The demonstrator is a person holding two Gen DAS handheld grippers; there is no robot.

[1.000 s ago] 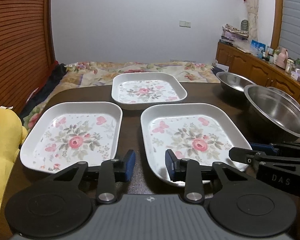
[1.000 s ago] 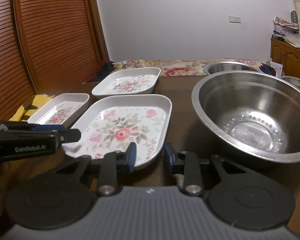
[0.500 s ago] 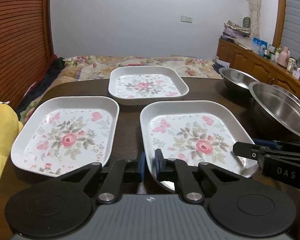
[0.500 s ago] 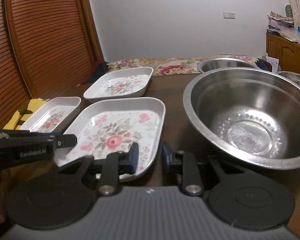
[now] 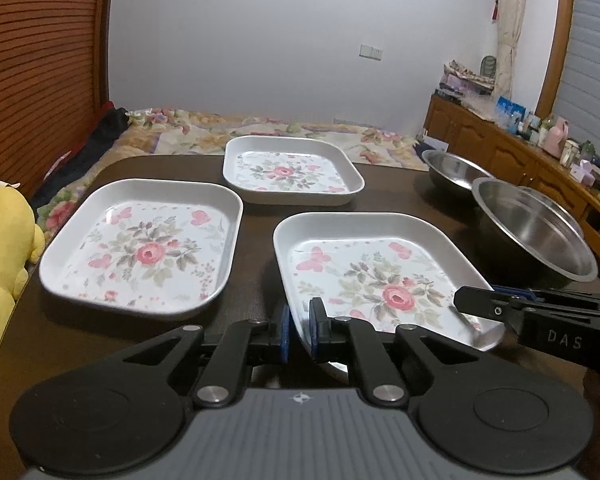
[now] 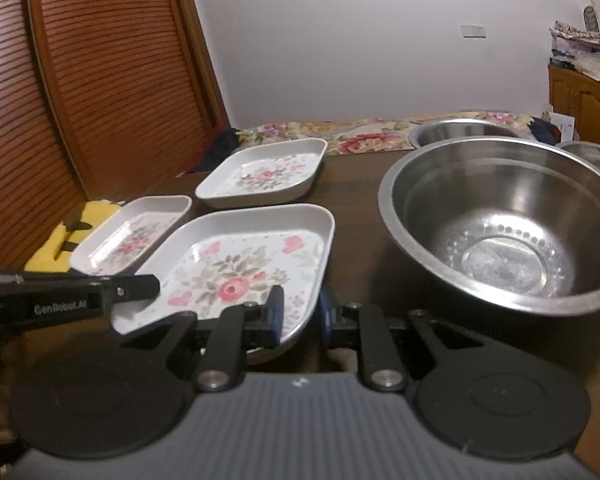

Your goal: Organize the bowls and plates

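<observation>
Three white floral plates lie on the dark table: a near plate, a left plate and a far plate. My left gripper is shut on the near plate's front left rim; its tip shows in the right wrist view. My right gripper straddles the same plate's front right rim and its jaws are closing, pads not visibly pressing; its tip shows in the left wrist view. A large steel bowl stands to the right.
A smaller steel bowl sits behind the large one, and another bowl's rim shows at far right. A yellow plush toy lies off the table's left edge. Beyond are a bed, a slatted wooden door and a cabinet.
My left gripper shifted right and its jaws closed from wide apart onto the near plate's rim. My right gripper's jaws narrowed around the plate's other front corner.
</observation>
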